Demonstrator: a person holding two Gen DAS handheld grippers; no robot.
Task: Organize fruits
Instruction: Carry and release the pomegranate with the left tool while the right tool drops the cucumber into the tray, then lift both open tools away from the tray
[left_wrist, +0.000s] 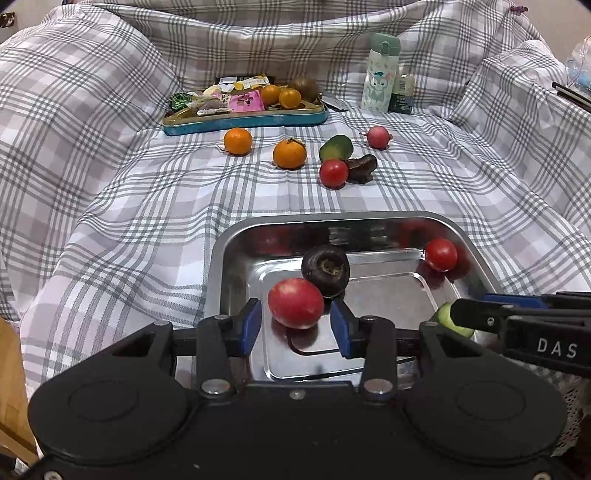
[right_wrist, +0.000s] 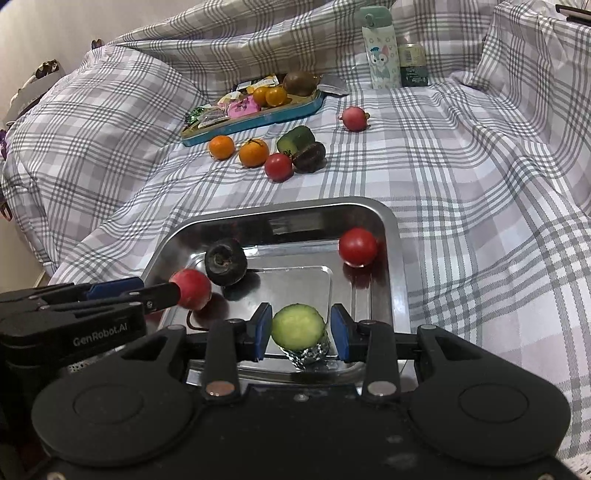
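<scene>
Two tongs over steel tray (right_wrist: 397, 258): left tongs (left_wrist: 297, 325) parted around pink fruit (left_wrist: 295, 302), pads apart from it; right tongs (right_wrist: 300, 332) parted around cucumber piece (right_wrist: 299, 326), no visible grip. Risk: round fruit rolling, tray sliding on cloth. Room: tray middle bare; rim close each side.

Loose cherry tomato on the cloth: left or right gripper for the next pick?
Probably left. The cherry tomato lies nearly straight ahead of the left gripper, but up-left of the right gripper. Both look open around produce in the steel tray.
</scene>
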